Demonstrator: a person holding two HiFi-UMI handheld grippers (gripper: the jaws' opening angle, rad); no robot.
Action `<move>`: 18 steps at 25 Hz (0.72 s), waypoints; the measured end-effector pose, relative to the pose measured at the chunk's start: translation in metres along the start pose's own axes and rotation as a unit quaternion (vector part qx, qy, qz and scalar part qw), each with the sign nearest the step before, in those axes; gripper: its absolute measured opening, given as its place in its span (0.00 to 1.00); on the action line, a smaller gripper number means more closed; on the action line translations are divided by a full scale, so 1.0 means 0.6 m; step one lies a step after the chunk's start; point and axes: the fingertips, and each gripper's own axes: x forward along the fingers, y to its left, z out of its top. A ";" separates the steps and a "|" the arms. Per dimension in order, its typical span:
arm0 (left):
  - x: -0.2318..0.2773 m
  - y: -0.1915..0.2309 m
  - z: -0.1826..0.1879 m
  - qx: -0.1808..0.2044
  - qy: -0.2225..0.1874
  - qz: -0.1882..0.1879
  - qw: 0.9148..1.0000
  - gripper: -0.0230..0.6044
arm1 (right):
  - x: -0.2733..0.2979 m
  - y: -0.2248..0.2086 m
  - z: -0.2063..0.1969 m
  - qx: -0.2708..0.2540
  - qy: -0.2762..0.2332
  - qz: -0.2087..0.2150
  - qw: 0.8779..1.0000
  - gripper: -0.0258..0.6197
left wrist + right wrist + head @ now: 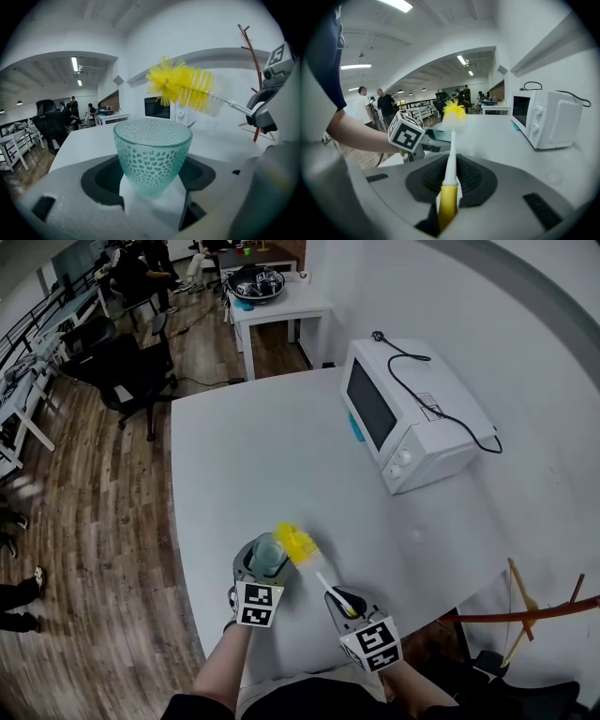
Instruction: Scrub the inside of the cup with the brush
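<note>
A pale green dimpled glass cup (152,157) stands upright in my left gripper (152,201), which is shut on its base. In the head view the cup (267,554) is held above the white table (281,456) near its front edge. My right gripper (449,206) is shut on the yellow handle of a brush (450,164). The yellow and white bristle head (183,86) hovers above and just right of the cup's rim, outside the cup. From overhead the brush head (296,544) sits beside the cup's right edge, with my right gripper (349,607) behind it.
A white microwave (408,413) with a black cord stands at the table's right side by the wall. A wooden rack (530,610) pokes up at the lower right. Office chairs (127,367), another table and people are farther back on the wooden floor.
</note>
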 end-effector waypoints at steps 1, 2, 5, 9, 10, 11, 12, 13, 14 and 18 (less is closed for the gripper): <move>-0.009 0.000 0.000 0.001 -0.001 0.002 1.000 0.63 | -0.004 0.004 0.001 -0.012 0.003 0.003 1.000 0.12; -0.019 0.001 0.001 0.002 -0.001 0.005 1.000 0.63 | -0.007 0.009 0.002 -0.024 0.006 0.007 1.000 0.12; -0.052 0.005 -0.001 0.010 0.001 0.015 1.000 0.63 | -0.019 0.021 0.006 -0.069 0.017 0.016 0.997 0.12; -0.094 0.011 -0.005 0.040 0.008 0.030 0.999 0.63 | -0.040 0.037 0.017 -0.167 0.037 0.029 0.985 0.12; -0.103 0.012 -0.008 0.050 0.013 0.034 0.998 0.63 | -0.045 0.042 0.019 -0.192 0.042 0.033 0.980 0.12; -0.113 0.012 -0.011 0.061 0.018 0.038 0.997 0.63 | -0.050 0.047 0.021 -0.216 0.047 0.036 0.975 0.12; -0.122 0.011 -0.015 0.072 0.024 0.042 0.996 0.63 | -0.055 0.052 0.021 -0.238 0.052 0.039 0.969 0.12; -0.131 0.011 -0.018 0.083 0.028 0.046 0.995 0.63 | -0.060 0.057 0.021 -0.259 0.058 0.040 0.963 0.12; -0.141 0.010 -0.020 0.094 0.032 0.049 0.994 0.63 | -0.064 0.062 0.021 -0.280 0.064 0.042 0.957 0.12; -0.171 0.005 -0.025 0.143 0.043 0.063 0.987 0.63 | -0.073 0.076 0.017 -0.366 0.090 0.046 0.925 0.12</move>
